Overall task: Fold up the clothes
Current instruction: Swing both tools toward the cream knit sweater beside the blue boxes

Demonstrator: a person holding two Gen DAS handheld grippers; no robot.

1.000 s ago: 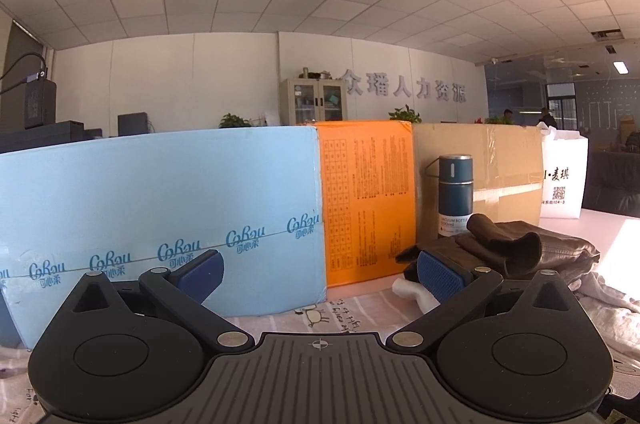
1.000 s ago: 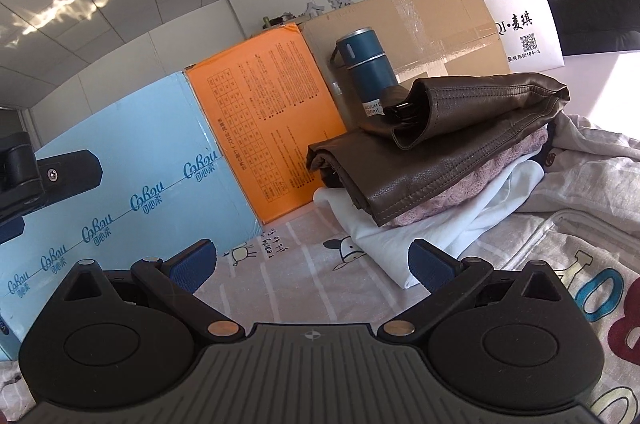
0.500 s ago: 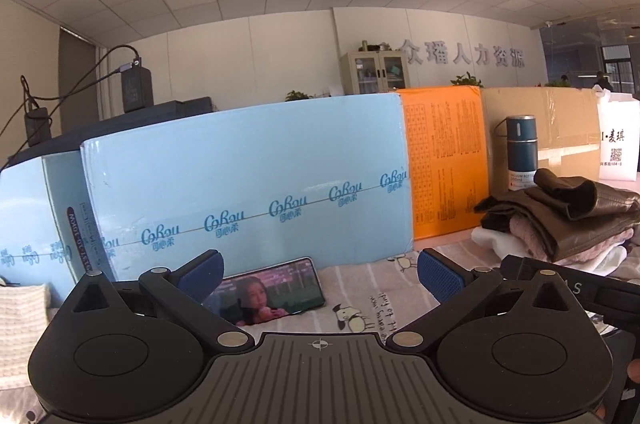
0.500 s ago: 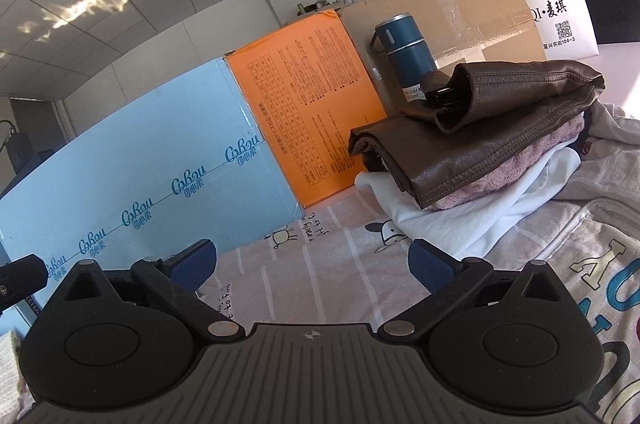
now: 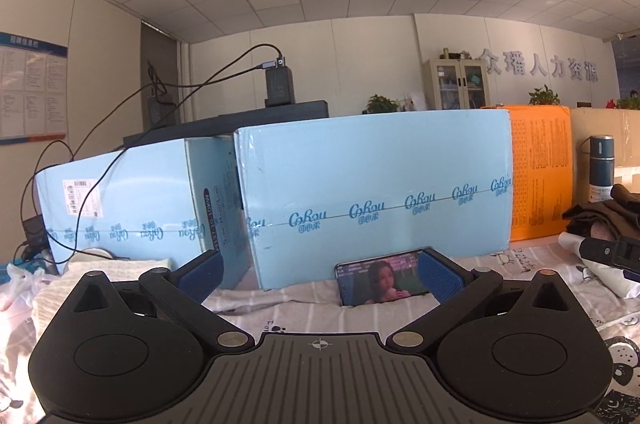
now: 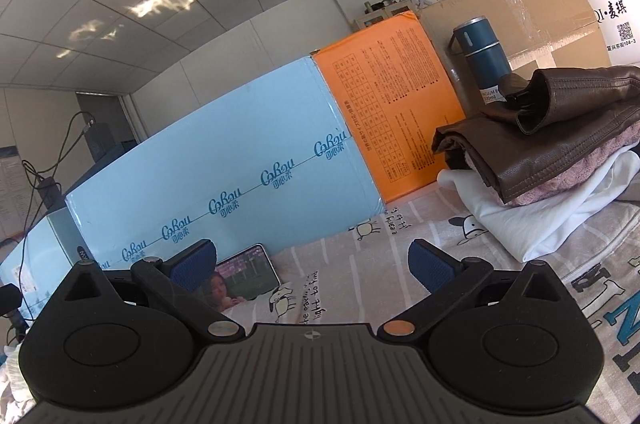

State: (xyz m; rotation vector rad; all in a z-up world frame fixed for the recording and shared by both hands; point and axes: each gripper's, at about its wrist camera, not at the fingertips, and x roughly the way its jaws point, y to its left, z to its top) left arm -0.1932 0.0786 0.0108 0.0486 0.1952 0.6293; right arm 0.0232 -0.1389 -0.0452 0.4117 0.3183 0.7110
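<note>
Both tools, left (image 5: 318, 274) and right (image 6: 312, 264), were held agape, empty; the propped phone (image 6: 244, 278) risked being toppled.

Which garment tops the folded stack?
The brown leather jacket. It lies over the pink knit, and the white garment sits at the bottom.

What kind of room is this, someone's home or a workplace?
Probably an office: a grid-tile ceiling, large company lettering on the wall and a glass-door cabinet, with a patterned sheet spread for folding clothes.
</note>
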